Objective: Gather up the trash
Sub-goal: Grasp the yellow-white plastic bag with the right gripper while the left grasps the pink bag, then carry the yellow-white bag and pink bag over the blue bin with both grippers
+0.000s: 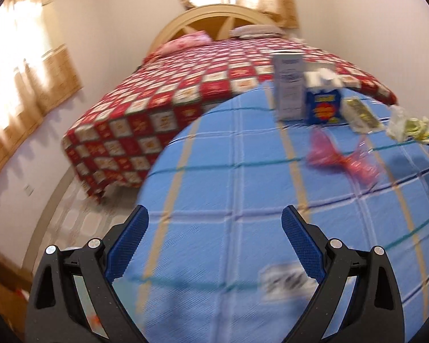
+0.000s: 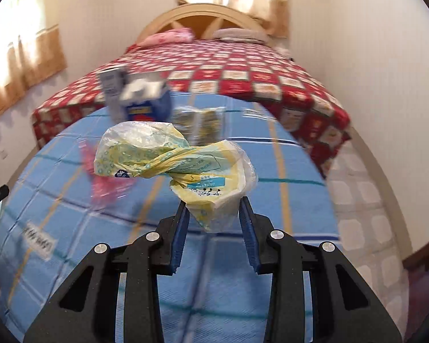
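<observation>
My right gripper [image 2: 213, 207] is shut on a crumpled yellow and white plastic wrapper [image 2: 168, 157], held up above the blue checked cloth [image 2: 243, 171]. The same wrapper [image 1: 406, 124] shows at the right edge of the left wrist view. My left gripper [image 1: 214, 223] stands open over the cloth [image 1: 228, 185] with nothing between its fingers. On the cloth lie a pink wrapper [image 1: 343, 157], a tall white carton [image 1: 289, 85], a blue box [image 1: 324, 105] and a yellowish packet [image 1: 360, 113]. The pink wrapper [image 2: 105, 183] lies partly hidden behind the held wrapper.
A bed with a red checked cover [image 1: 171, 100] stands beyond the table, with pillows [image 1: 186, 41] at a curved headboard. A small printed slip [image 1: 286, 281] lies on the cloth near my left gripper. Tiled floor [image 2: 357, 200] shows to the right of the table.
</observation>
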`<state>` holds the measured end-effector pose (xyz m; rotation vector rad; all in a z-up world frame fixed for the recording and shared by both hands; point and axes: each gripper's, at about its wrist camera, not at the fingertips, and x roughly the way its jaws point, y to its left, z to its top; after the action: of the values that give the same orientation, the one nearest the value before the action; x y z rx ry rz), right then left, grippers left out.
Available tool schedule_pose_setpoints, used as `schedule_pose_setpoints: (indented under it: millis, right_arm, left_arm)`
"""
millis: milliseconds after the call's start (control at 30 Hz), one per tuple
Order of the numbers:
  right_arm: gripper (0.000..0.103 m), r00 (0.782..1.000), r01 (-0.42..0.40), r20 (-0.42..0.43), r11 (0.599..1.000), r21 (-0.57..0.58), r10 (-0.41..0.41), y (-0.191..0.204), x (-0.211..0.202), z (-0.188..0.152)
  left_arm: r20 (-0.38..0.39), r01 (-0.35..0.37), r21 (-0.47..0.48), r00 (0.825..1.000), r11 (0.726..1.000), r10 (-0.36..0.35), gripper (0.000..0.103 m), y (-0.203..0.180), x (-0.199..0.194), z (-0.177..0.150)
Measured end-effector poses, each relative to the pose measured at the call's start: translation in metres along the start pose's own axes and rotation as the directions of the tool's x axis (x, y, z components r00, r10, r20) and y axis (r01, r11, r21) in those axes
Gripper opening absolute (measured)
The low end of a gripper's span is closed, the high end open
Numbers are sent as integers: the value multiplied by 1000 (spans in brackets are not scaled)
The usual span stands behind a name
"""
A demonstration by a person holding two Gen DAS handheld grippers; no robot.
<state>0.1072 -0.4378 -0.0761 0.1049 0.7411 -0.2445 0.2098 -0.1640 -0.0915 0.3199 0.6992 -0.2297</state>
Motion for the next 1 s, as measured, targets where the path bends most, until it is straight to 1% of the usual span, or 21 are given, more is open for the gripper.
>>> schedule_pose_setpoints:
  millis: [133, 233, 367, 433, 467, 533, 567, 600, 633, 667, 733, 800, 900, 1000]
  right_arm:
    - [36, 1000, 19, -12, 1000, 24, -18, -23, 15, 2]
    - [36, 1000, 27, -17, 999, 36, -26, -40, 22, 2]
    - [36, 999, 26, -19, 999, 26, -25, -44, 25, -1]
    - [36, 1000, 20, -21, 1000, 24, -19, -45, 27, -1]
    - [36, 1000, 16, -23, 1000, 20, -16, -45, 28, -3]
    - [37, 1000, 7, -19, 1000, 13, -7, -44, 26, -4]
    - [37, 1000, 7, -16, 1000, 8, -7, -41, 25, -4]
    - [37, 1000, 5, -15, 1000, 4, -5, -39, 24, -4]
    - [37, 1000, 1, -15, 1000, -1, -1, -37, 24, -5]
    - [37, 1000, -8, -18, 1000, -8, 8, -34, 24, -5]
    - [37, 1000, -18, -11, 1000, -12, 18, -31, 22, -6]
    - [37, 1000, -27, -9, 1000, -14, 27, -26, 20, -6]
    - [37, 999, -42, -2, 999, -24, 42, -17, 15, -7]
    - [37, 998, -66, 12, 997, -36, 66, -4, 7, -6]
  left_arm:
    - [13, 41, 36, 999, 999, -41, 92, -38, 20, 26]
    - [10, 59, 42, 998, 997, -60, 92, -56, 35, 42]
    - [1, 106, 27, 994, 994, -106, 92, -73, 52, 58]
    - [-27, 131, 23, 991, 991, -131, 92, -81, 64, 62]
    - [-38, 132, 21, 991, 991, -131, 91, -82, 70, 62]
    - [-68, 144, 19, 987, 989, -143, 83, -86, 82, 60]
    - [-88, 165, 17, 983, 986, -163, 71, -87, 86, 59]
    - [-104, 184, 16, 978, 983, -182, 56, -88, 89, 57]
    - [-121, 219, 18, 969, 976, -215, 47, -90, 91, 54]
    - [-127, 234, 20, 965, 972, -229, 42, -91, 90, 52]
    - [-127, 247, 28, 962, 969, -242, 31, -92, 87, 48]
    - [-127, 255, 35, 960, 966, -249, 28, -91, 82, 44]
    - [-116, 250, 38, 963, 968, -244, 25, -84, 71, 41]
    - [-84, 230, 36, 970, 972, -227, 24, -69, 55, 40]
